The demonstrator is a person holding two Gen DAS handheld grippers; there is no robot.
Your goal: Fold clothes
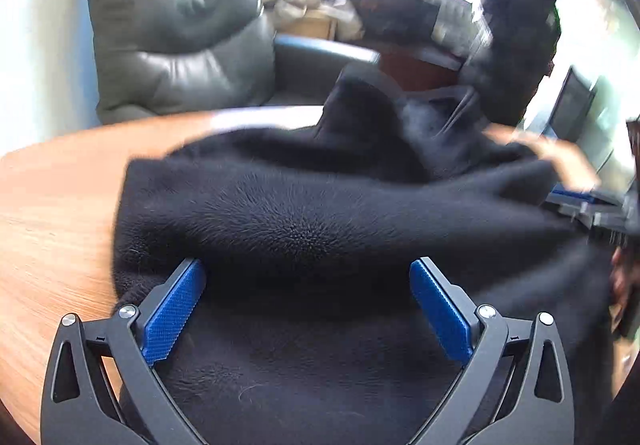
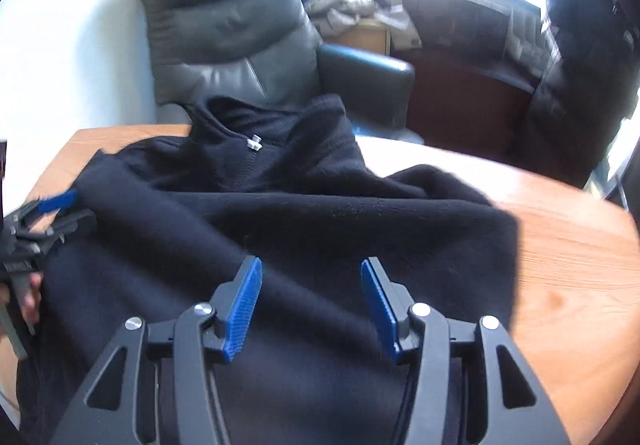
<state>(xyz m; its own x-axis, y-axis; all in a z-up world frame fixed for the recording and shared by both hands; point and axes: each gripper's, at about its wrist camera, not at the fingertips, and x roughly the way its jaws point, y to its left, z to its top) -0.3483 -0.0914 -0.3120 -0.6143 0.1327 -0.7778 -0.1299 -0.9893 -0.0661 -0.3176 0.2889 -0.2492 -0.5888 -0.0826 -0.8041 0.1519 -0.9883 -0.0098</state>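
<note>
A black fleece hoodie (image 2: 304,229) lies bunched on the wooden table (image 2: 568,261), its hood and a white drawstring toggle (image 2: 253,143) toward the far edge. It also fills the left wrist view (image 1: 304,221). My left gripper (image 1: 307,269) is open, its blue pads spread over the fleece near the garment's left side. It also shows at the left edge of the right wrist view (image 2: 44,217). My right gripper (image 2: 311,269) is open, held just above the hoodie's near part. The right gripper shows blurred at the right edge of the left wrist view (image 1: 600,209).
A grey leather armchair (image 2: 228,29) stands behind the table. A dark desk (image 2: 460,57) with clutter sits at the back under bright windows. A person in dark clothes (image 1: 520,21) stands at the far right. Bare table wood (image 1: 52,229) shows left of the hoodie.
</note>
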